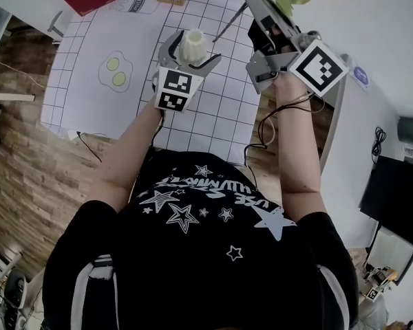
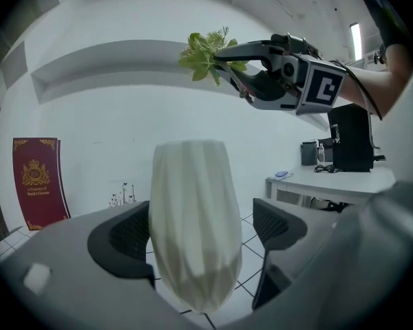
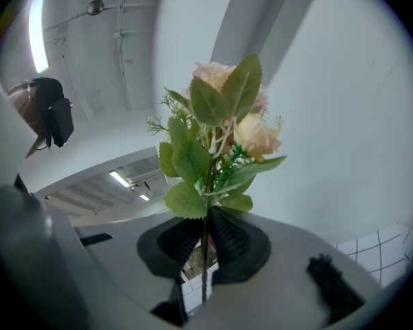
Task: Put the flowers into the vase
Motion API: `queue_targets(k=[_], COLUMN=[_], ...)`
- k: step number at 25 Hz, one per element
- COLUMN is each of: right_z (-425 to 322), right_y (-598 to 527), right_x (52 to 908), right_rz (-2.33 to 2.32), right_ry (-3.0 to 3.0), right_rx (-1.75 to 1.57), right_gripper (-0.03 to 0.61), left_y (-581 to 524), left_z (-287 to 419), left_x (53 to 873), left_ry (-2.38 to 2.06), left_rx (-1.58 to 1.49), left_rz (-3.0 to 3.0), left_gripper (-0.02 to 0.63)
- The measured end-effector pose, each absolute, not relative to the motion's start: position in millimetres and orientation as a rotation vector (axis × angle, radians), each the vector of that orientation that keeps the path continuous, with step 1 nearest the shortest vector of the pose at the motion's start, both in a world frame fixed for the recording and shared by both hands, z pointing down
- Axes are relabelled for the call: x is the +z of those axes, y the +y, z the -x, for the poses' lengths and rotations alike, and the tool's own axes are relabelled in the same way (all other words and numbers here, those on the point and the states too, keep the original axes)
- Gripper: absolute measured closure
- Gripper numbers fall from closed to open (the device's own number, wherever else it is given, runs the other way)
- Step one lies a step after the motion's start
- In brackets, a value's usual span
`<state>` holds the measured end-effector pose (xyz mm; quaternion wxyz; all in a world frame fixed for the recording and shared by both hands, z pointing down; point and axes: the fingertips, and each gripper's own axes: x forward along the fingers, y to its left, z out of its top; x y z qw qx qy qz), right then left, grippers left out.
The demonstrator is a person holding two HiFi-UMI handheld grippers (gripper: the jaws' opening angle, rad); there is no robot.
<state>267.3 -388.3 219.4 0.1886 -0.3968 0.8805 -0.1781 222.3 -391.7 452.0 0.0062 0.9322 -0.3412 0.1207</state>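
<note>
Spread apart on either side of the ribbed cream-white vase (image 1: pixel 193 42), right pad clear of it: left gripper (image 2: pixel 205 227), upper centre of the head view, over the white gridded tablecloth (image 1: pixel 213 108). Clenched on the thin stem of the peach-and-pink leafy flowers (image 3: pixel 224 115): right gripper (image 3: pixel 205 238), upper right, higher than the vase.

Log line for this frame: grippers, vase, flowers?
left gripper: open, white vase between jaws | right gripper: shut on flowers, held high | vase on gridded mat | flowers not yet in
</note>
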Motion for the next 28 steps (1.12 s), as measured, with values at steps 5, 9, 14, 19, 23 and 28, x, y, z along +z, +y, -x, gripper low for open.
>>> queue_targets(k=[5, 9, 14, 19, 23, 28], right_z=[-255.3, -247.5, -239.5, -225.5, -212.8, -198.8], right_y=[-394.1, -400.5, -408.7, -412.8, -411.3, -402.8], right_x=[221.5, 222.9, 230.1, 245.0, 272.6, 304.2], right_rz=[1.087, 1.086, 1.115, 1.193, 1.222, 1.187], right_ry=[2.511, 2.529, 2.529, 2.583, 2.665, 2.775], right_rx=[-0.502, -0.491, -0.462, -0.355, -0.338, -0.393], right_gripper=[0.534, 0.534, 0.535, 0.534, 0.535, 0.534], left_y=[-391.7, -394.0, -394.0, -392.5, -392.9, -391.7], left_z=[-221.0, -217.9, -217.4, -217.8, -216.8, -217.1], left_x=[455.1, 454.6, 454.1, 452.7, 454.5, 454.7], left_ry=[-1.077, -1.102, -1.103, -1.11, -1.084, -1.055], left_rx=[0.392, 0.398, 0.374, 0.362, 0.372, 0.383], left_rz=[-2.912, -2.909, -2.923, -2.944, -2.939, -2.948], left_gripper=[0.193, 0.252, 0.253, 0.255, 0.255, 0.253])
